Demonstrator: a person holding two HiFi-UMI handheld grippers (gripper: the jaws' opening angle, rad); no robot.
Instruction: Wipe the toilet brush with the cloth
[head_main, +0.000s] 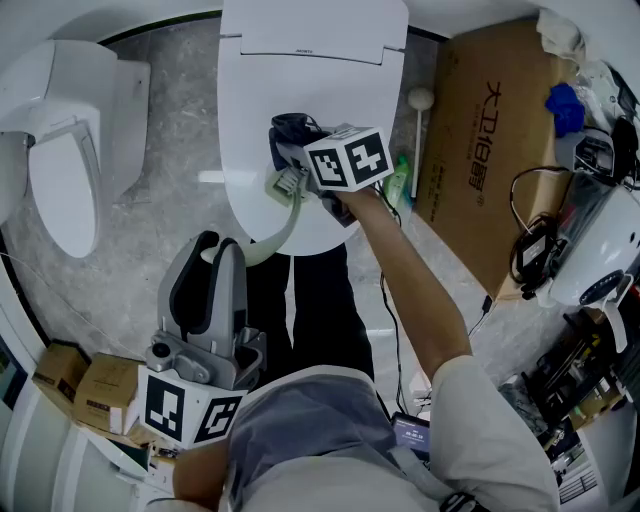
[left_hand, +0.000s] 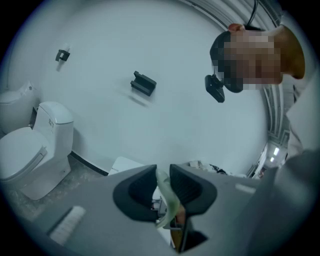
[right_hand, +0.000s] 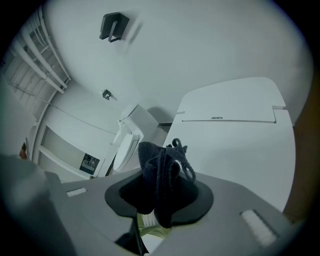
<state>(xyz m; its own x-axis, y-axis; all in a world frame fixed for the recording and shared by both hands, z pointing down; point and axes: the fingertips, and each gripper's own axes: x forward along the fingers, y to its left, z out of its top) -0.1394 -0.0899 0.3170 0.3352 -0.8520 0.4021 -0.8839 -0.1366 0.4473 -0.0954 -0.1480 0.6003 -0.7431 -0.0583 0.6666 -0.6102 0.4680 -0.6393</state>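
**A:** Which way did the toilet brush (head_main: 280, 238) lie from the cloth (head_main: 288, 125)?

**B:** Its long axis ran from near left to far right. The left gripper (head_main: 218, 250) was clamped on the pale green handle at the near end. From there the handle curved away and rightward to the brush head (head_main: 285, 183), which hung over the closed toilet lid (head_main: 330, 90). The right gripper (head_main: 298, 148) pinched the dark cloth just beyond that head, on its far side.

**A:** So which hand was nearer the part to wipe?

**B:** The right one, by far. My judgement is that the cloth needed only to come down and toward the near side to meet the head, while the left simply steadied the handle.

**A:** Were the 2 touching?

**B:** I could not tell. In the head view the right gripper's marker cube and body covered the gap. In the right gripper view only a sliver of white bristles (right_hand: 146, 219) showed beneath the bunched cloth. The left gripper view showed little more than a strip of handle between its pads.
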